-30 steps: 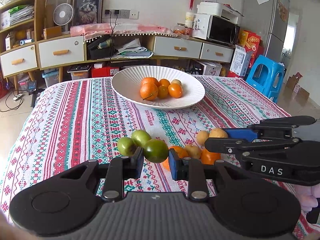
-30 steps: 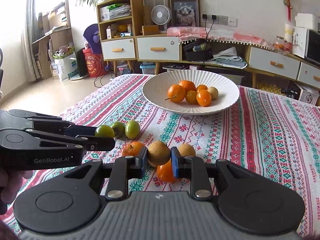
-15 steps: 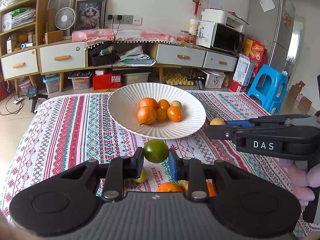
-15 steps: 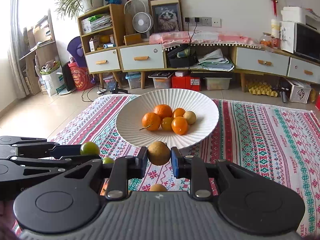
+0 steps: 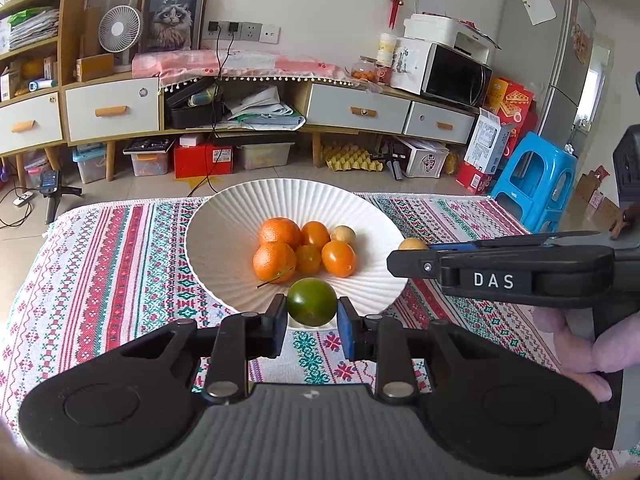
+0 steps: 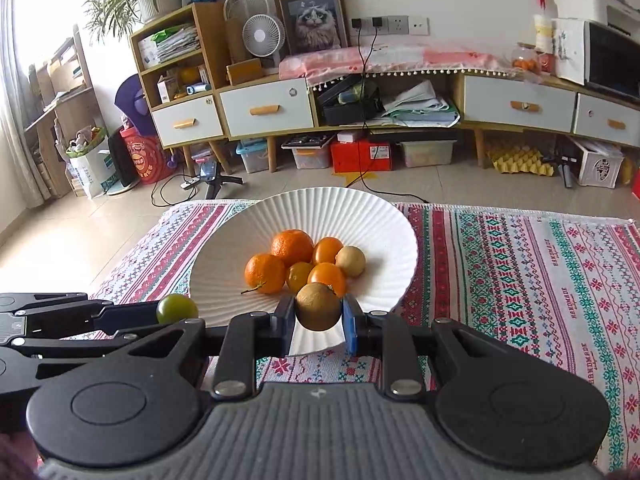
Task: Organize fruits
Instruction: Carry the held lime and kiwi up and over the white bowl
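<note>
My left gripper (image 5: 312,320) is shut on a green fruit (image 5: 312,301), held just over the near rim of the white ribbed bowl (image 5: 224,232). Several oranges (image 5: 275,261) and one small yellow-brown fruit (image 5: 342,235) lie in the bowl. My right gripper (image 6: 318,324) is shut on a brownish-yellow fruit (image 6: 319,306), also over the bowl's (image 6: 360,216) near rim. In the left wrist view the right gripper (image 5: 404,258) reaches in from the right with its fruit (image 5: 412,244) at its tip. The green fruit (image 6: 177,308) shows at the left of the right wrist view.
The bowl stands on a table under a striped patterned cloth (image 5: 100,272). Behind the table are low cabinets with drawers (image 5: 112,110), a blue plastic stool (image 5: 536,184) at the right and boxes on the floor. A person's hand (image 5: 580,352) holds the right gripper.
Both grippers, each holding its fruit, have moved from the loose fruit on the cloth forward to the near rim of the bowl. The loose fruit has dropped out of view.
</note>
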A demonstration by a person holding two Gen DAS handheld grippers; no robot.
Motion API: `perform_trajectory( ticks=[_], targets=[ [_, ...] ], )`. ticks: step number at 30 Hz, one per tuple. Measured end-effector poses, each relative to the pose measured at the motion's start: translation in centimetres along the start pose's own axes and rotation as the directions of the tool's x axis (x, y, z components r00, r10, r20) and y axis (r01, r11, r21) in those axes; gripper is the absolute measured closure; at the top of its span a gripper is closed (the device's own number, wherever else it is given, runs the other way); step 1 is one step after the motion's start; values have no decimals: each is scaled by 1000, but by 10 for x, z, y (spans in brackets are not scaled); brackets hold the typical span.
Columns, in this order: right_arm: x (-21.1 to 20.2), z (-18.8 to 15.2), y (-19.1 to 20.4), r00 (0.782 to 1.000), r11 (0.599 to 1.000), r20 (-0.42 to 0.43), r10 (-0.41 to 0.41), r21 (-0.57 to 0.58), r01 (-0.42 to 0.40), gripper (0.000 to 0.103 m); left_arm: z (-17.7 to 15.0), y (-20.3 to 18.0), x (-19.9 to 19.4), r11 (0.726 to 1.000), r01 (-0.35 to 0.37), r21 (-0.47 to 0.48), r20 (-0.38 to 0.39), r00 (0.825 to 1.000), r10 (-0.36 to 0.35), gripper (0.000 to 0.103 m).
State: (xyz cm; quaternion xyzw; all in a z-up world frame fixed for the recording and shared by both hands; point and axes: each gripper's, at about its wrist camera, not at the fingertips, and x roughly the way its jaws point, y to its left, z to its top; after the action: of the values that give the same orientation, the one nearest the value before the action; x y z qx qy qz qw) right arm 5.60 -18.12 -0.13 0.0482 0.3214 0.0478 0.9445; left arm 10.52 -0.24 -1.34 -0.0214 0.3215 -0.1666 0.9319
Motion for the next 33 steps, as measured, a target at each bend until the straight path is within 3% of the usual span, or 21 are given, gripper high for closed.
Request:
perform_trajectory(
  ticks=[12, 20, 25, 33],
  targets=[
    [24, 11, -20, 997, 999, -76, 29, 27, -27, 81, 6, -5, 28, 1000, 3, 2, -55, 998, -3, 76],
    [32, 16, -29, 993, 998, -97, 64, 12, -63, 81, 13, -7, 57, 999, 52, -12, -78, 996, -53, 76],
    [39, 21, -34, 991, 996, -102, 89, 12, -89, 81, 16, -12, 71, 999, 40, 20, -85, 996, -38, 76],
    [46, 22, -35, 988, 993, -104, 115, -8, -116, 80, 14, 0, 75, 1000, 13, -4, -81, 997, -13, 76]
  ],
)
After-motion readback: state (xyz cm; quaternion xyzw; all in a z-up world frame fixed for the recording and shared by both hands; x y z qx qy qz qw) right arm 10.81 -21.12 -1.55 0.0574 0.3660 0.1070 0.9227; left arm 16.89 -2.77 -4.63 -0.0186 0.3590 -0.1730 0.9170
